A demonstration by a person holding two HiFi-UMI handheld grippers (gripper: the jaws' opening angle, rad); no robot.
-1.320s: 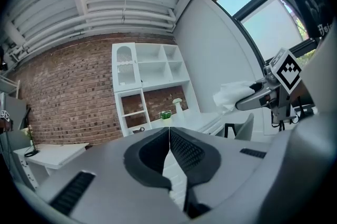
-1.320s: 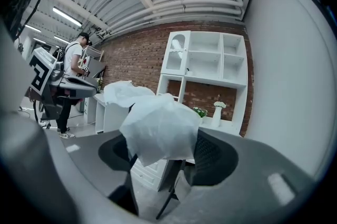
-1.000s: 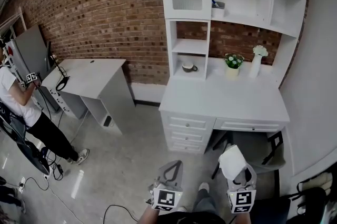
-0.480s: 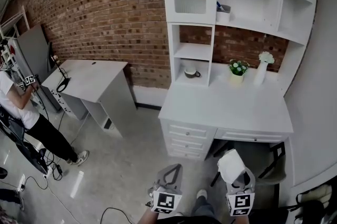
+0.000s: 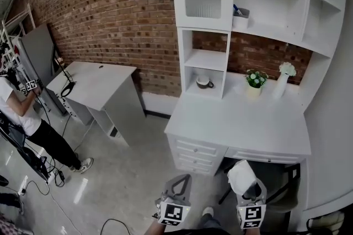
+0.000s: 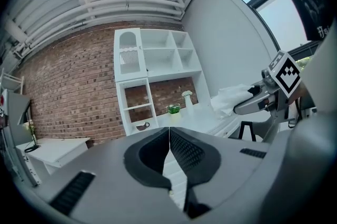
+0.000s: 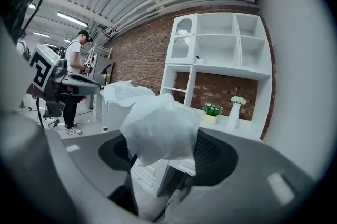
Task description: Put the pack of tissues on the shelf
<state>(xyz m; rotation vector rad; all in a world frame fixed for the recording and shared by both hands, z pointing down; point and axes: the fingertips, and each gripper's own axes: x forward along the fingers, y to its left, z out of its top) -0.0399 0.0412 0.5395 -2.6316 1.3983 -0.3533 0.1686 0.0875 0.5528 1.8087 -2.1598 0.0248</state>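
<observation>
A white, crumpled pack of tissues (image 5: 242, 176) is clamped in my right gripper (image 5: 249, 191), low in the head view and in front of the white desk (image 5: 242, 118). In the right gripper view the pack (image 7: 158, 123) fills the space between the jaws of the right gripper (image 7: 166, 146). My left gripper (image 5: 177, 187) is shut and empty over the floor; its jaws meet in the left gripper view (image 6: 169, 134), where the pack (image 6: 230, 100) shows at right. The white shelf unit (image 5: 265, 2) stands on the desk against the brick wall.
On the shelves and desk are a cup (image 5: 204, 83) in a cubby, a small container (image 5: 239, 17), a potted plant (image 5: 255, 79) and a white vase (image 5: 283, 80). A chair (image 5: 278, 181) is tucked under the desk. A smaller desk (image 5: 96, 82) and a person (image 5: 22, 112) are at left.
The desk and shelf unit have slid lower and nearer in the head view. Both grippers keep their places at the bottom of the frame, the pack held as before.
</observation>
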